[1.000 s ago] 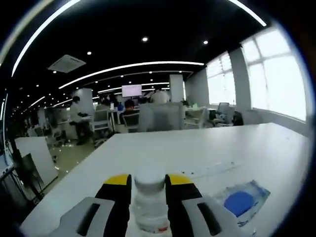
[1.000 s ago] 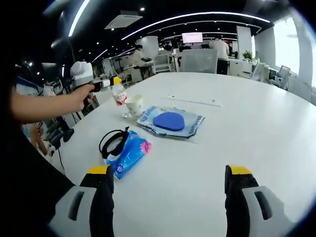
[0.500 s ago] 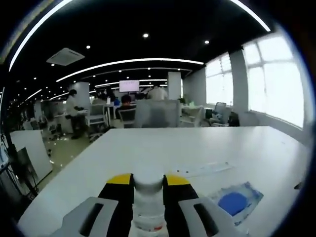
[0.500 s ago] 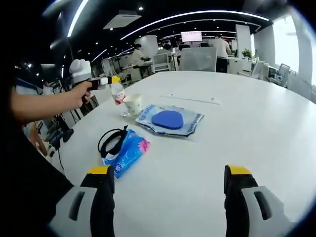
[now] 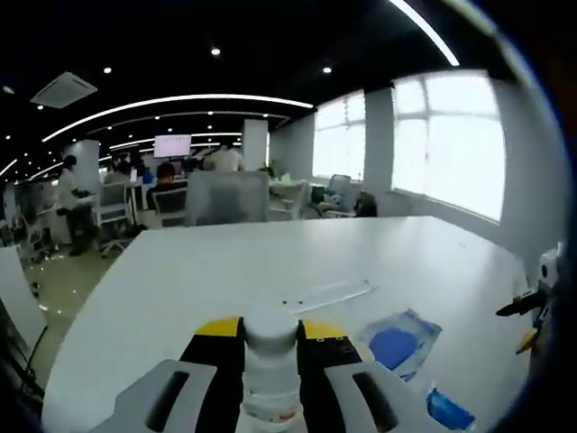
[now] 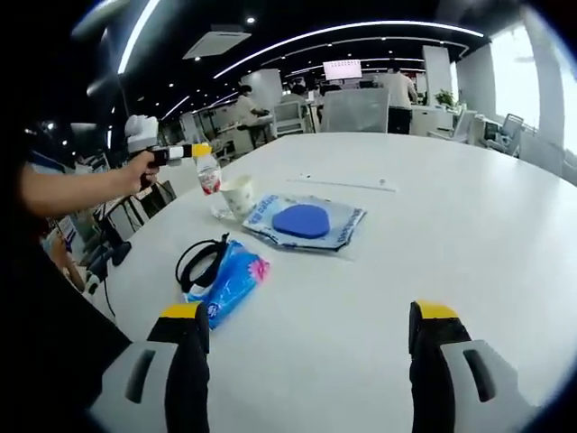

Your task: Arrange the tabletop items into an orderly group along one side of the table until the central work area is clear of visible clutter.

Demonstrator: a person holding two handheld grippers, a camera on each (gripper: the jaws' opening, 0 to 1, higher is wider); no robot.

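Observation:
My left gripper (image 5: 270, 330) is shut on a small clear bottle (image 5: 270, 374) with a white cap and a red label, held just above the white table (image 5: 216, 271). In the right gripper view that bottle (image 6: 208, 178) hangs at the far left beside a paper cup (image 6: 239, 195), with the left gripper (image 6: 187, 152) held by a hand. My right gripper (image 6: 306, 329) is open above bare table, nothing between its fingers. A clear bag with a blue pad (image 6: 302, 221), a blue wipes pack (image 6: 229, 281) and a black cable loop (image 6: 200, 258) lie ahead of it.
A long clear ruler (image 6: 347, 182) lies beyond the bag; it is also in the left gripper view (image 5: 329, 294). The table's near edge runs at the left (image 6: 117, 298). Office chairs, desks and people (image 5: 70, 185) stand behind the table.
The left gripper has swung right with the bottle still held, so its view now takes in the blue pack and the right gripper at the right edge. The right gripper stays put.

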